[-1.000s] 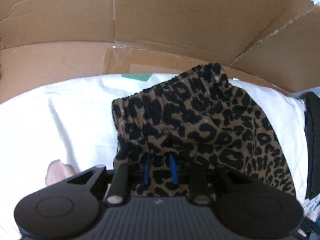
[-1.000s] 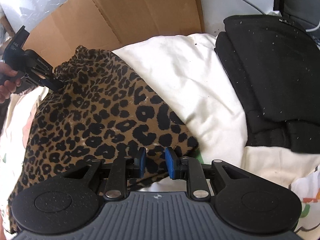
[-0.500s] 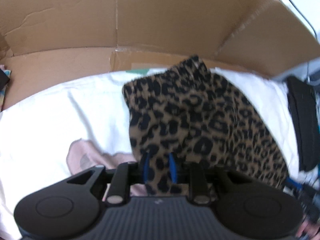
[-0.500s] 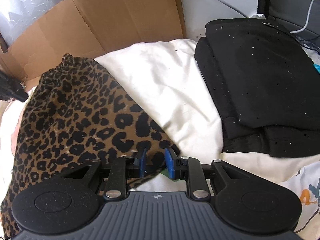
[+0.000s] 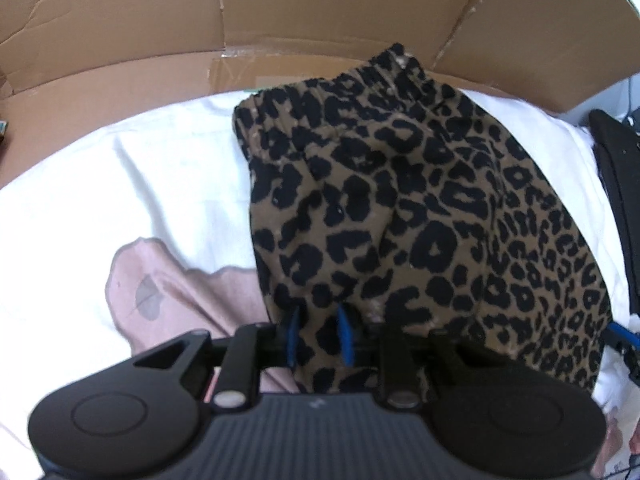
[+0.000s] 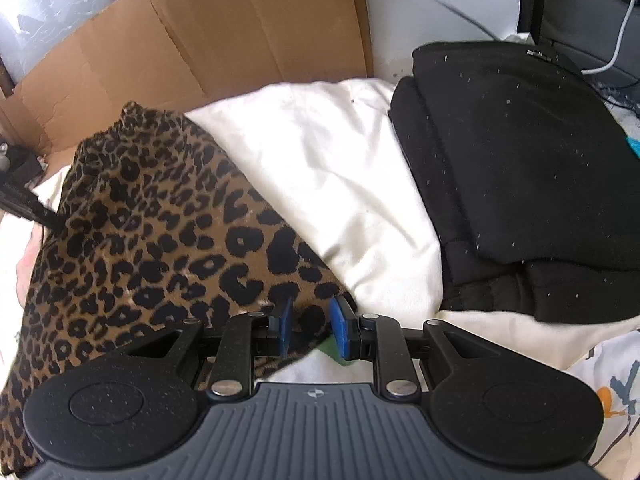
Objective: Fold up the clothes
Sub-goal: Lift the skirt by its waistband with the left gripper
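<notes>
Lying across the middle of a white sheet [image 5: 152,184], leopard-print shorts [image 5: 400,208] are pinched at one edge by the left gripper [image 5: 318,338] and at a corner by the right gripper [image 6: 308,326]; folded black clothes [image 6: 520,160] are seen at upper right, cardboard [image 5: 280,4] behind

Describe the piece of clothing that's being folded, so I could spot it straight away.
Find the white bedsheet in front of the brown cardboard. On it, left of the stack of black clothes, lies the leopard-print garment with a gathered elastic waistband nearest the cardboard. It is the only spotted brown-and-black item, and both the left gripper and the right gripper pinch its edges.
</notes>
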Demonstrator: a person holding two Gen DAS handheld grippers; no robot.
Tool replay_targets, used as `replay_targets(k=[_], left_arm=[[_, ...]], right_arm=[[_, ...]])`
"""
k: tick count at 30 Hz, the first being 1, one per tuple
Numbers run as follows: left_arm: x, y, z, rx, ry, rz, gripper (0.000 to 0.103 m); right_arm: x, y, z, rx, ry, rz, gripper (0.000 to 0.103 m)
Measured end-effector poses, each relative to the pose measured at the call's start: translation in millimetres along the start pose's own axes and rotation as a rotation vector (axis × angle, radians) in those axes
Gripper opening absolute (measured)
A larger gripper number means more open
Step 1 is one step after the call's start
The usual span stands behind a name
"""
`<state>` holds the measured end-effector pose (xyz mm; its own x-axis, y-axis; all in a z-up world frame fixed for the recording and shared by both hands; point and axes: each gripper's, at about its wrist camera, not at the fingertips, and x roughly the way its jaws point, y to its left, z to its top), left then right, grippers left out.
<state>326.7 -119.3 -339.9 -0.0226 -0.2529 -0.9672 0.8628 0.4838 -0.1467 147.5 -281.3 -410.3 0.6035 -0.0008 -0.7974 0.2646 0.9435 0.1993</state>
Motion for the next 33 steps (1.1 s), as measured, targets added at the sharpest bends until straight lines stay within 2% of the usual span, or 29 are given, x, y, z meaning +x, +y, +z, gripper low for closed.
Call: replay_targets(k=[8,14,16,19,25,27,33], left_arm=[[-36,-24,-28,0.051,0.004,-0.053,0.024],[-20,-34,-47,-0.004,-0.032,-0.086,0.028],[-9,-37,-54,-0.012,-0.048,-0.087,0.029],[7,-36,-58,-0.032,-0.03,-0.089,0.03],[-2,-34,-63,-0.054,-0.057,-0.095,0.031],[-9,-35,-73,-0.043,-0.064,-0.086,0.033],[-29,-35,-102,0.093,-0.01,-0.017,0.033]], right_arm=[[-14,23,5,0.03,-0.052,0.083,0.028],[-17,40,-6,0.019,-0.022,0.128,0.03],[-16,46,-13,0.001,-0.002,0.138,0.036],[-13,56,-22,-0.034,0.032,0.151,0.036],[-11,77,-28,-0.084,0.062,0.22,0.036],[-11,81,-30,-0.099,0.071,0.235,0.038],[-14,95,-32,-0.193,0.103,0.243,0.039]])
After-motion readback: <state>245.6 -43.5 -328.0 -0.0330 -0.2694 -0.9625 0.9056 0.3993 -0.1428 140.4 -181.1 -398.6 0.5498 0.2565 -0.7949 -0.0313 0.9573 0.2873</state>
